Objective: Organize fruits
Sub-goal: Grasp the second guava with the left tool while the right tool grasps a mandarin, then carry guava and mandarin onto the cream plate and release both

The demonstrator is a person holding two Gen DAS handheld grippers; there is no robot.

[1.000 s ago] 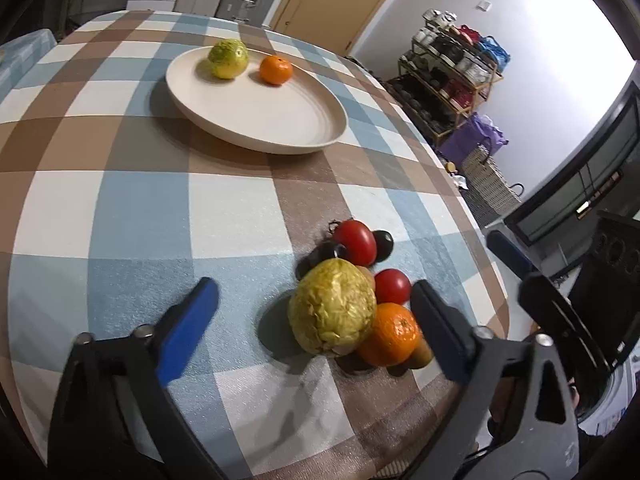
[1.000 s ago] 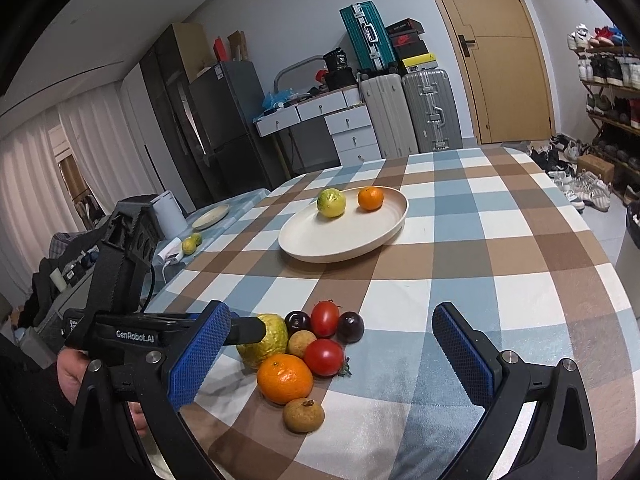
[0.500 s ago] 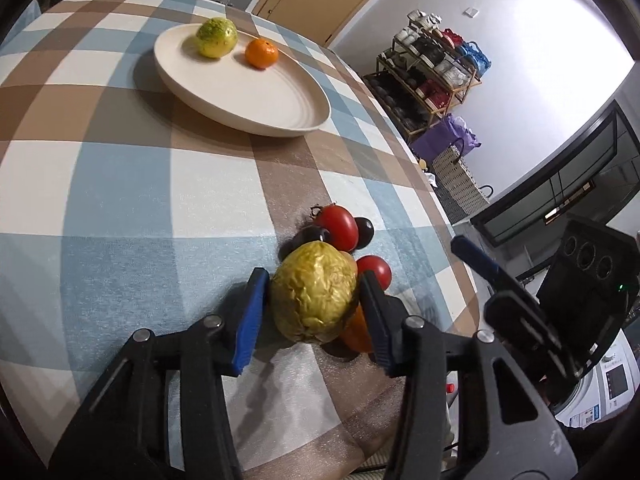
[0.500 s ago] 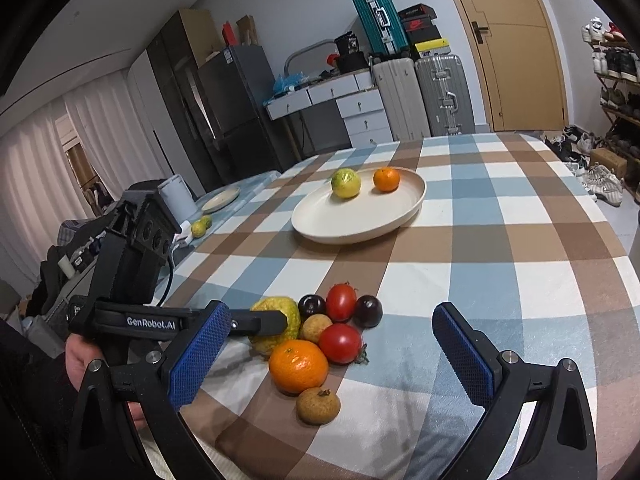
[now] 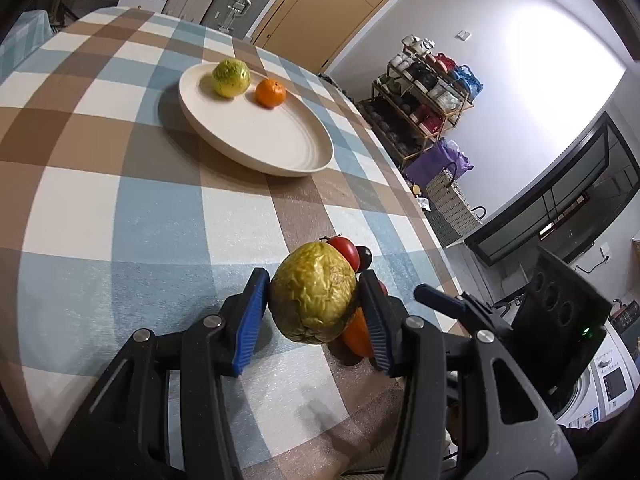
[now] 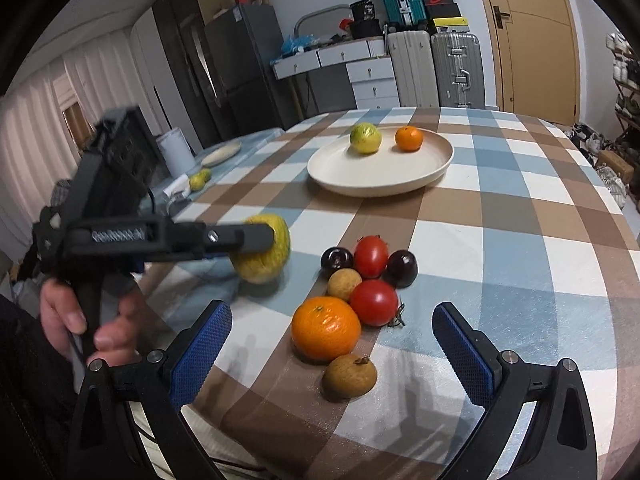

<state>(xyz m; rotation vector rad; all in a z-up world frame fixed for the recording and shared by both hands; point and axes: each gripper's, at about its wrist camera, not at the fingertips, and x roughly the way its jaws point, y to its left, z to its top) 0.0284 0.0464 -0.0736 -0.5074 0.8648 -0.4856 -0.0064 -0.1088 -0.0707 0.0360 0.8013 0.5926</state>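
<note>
My left gripper (image 5: 314, 294) is shut on a wrinkled yellow citrus (image 5: 314, 292) and holds it lifted off the checked tablecloth; it also shows in the right wrist view (image 6: 266, 254). A cream plate (image 5: 280, 152) farther back holds a green-yellow fruit (image 5: 231, 78) and a small orange (image 5: 271, 93). My right gripper (image 6: 332, 344) is open, low over the near pile: an orange (image 6: 326, 328), two tomatoes (image 6: 374, 302), two dark plums (image 6: 402, 267) and two brown longans (image 6: 349, 376).
The table's near edge lies just under both grippers. A white jug (image 6: 176, 156), a small dish and small green fruits sit at the far left side. Suitcases, drawers and a shoe rack stand beyond the table.
My left gripper closed on the yellow citrus and lifted it off the table, away from the pile to the left. My right gripper moved in closer over the pile and stayed open.
</note>
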